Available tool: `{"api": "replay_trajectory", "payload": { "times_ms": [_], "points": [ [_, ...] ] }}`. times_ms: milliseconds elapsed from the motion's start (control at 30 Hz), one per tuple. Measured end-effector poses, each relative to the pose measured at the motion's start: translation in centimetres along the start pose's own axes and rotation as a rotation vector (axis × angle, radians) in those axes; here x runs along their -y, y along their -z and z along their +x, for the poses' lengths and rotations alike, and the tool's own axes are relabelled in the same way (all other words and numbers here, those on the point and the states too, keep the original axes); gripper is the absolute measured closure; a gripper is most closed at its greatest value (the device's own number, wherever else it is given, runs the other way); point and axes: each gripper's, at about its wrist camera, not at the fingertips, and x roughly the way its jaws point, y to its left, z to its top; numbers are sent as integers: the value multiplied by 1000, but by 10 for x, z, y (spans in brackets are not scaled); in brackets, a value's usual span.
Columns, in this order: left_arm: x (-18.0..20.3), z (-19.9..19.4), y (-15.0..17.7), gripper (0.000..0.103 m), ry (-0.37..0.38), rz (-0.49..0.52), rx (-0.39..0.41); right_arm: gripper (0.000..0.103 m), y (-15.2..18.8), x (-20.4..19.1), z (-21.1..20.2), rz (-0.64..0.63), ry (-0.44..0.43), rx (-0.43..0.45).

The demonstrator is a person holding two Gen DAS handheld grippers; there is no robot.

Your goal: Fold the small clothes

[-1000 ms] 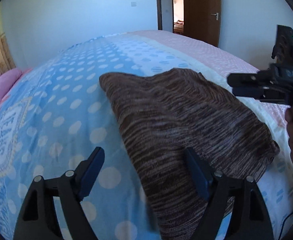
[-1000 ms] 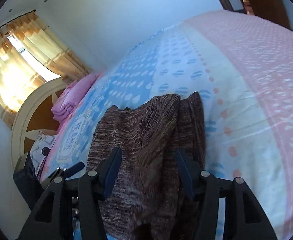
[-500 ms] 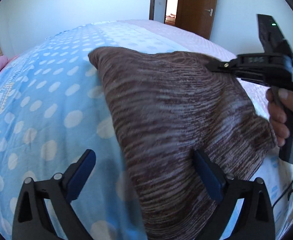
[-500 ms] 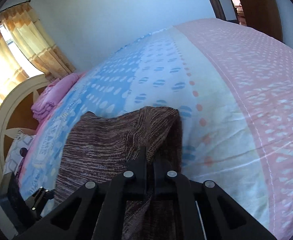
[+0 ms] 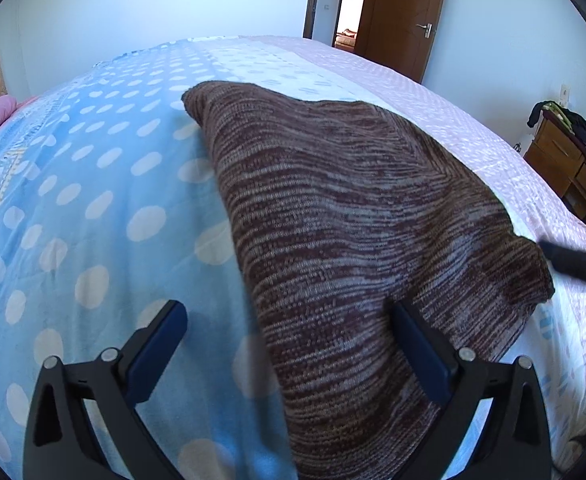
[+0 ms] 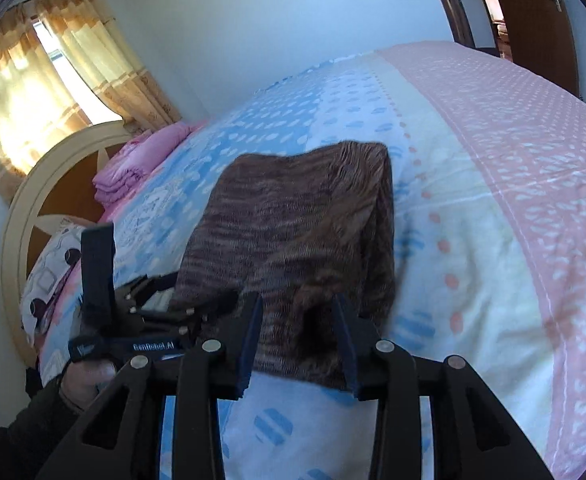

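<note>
Where it lies folded, brown marled knit garment (image 5: 333, 216) wrinkles softly on dotted bedspread (image 5: 93, 200).

Black-framed left gripper (image 5: 289, 344) with blue pads, silver screws; dark sleeve (image 6: 21, 436).

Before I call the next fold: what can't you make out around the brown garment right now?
- Left wrist view: brown garment near edge cut off by the frame; right claw only a blurred tip.
- Right wrist view: motion blur; layers under the garment hidden; left claw fingertips hidden behind it.
</note>
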Motion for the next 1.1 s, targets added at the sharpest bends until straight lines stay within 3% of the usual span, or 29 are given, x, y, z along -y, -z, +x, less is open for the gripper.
{"api": "replay_trajectory", "payload": {
  "times_ms": [33,67,100,133,233,367,567,600,700,767,800,933,1067,1100],
  "points": [
    [-1,1,0,0,1,-1,0,66,3,-1,5,-6,-3,-8],
    [-2,1,0,0,3,-3,0,75,7,1,9,-6,6,-7],
    [-4,0,0,0,6,-8,3,94,9,4,11,4,21,-7],
    [-6,-2,1,0,12,-20,9,100,10,9,11,25,39,-4],
    [-20,-11,5,0,37,-85,46,101,18,23,-3,86,71,29],
    [-37,-9,7,0,92,-185,42,101,37,34,-1,100,93,-11],
    [-12,0,4,0,-44,-69,-6,99,30,37,6,106,115,-48],
    [-10,1,4,0,-55,-57,-6,96,27,34,2,94,156,-41],
    [-12,0,5,0,-54,-56,-5,89,15,13,-22,28,232,77],
    [-13,0,5,0,-55,-55,-5,69,2,-6,-30,-12,205,146],
    [-13,0,5,0,-58,-53,-5,65,-4,-15,-29,-32,164,155],
    [-13,-2,5,0,-58,-53,-4,63,-22,-32,10,-76,-22,77],
    [-9,-3,7,0,-60,-51,-2,65,-25,-3,55,-12,64,-66],
    [-8,-2,7,0,-60,-50,-3,67,-21,6,62,4,49,-93]
  ]
}}
